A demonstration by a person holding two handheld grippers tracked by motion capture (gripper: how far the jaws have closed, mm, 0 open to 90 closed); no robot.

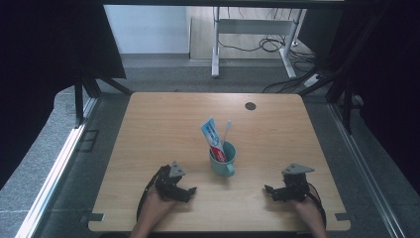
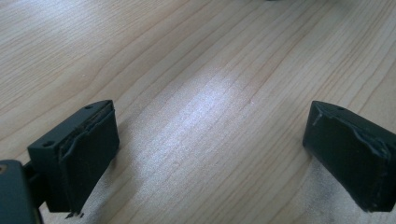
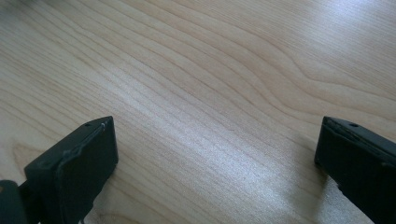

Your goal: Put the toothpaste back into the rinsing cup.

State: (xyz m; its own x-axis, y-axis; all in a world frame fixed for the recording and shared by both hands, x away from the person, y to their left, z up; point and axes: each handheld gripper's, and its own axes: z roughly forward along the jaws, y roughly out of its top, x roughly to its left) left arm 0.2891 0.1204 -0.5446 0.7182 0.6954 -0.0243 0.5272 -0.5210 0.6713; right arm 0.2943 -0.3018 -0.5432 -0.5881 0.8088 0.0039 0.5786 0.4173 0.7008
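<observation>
Light wood-grain table point(image 1: 163, 124), rounded corners, dark round grommet hole point(image 1: 250, 106) near its far edge. Grey carpet floor point(image 1: 59, 163) around it. Beyond: white desk frame point(image 1: 216, 54) with black cables point(image 1: 270, 45) trailing on the floor. Black curtains point(image 1: 44, 54) hang on both sides.

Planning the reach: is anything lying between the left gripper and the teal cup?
No. In the high view, only bare table separates the left gripper from the teal cup; the left gripper view shows bare wood ahead.
</observation>
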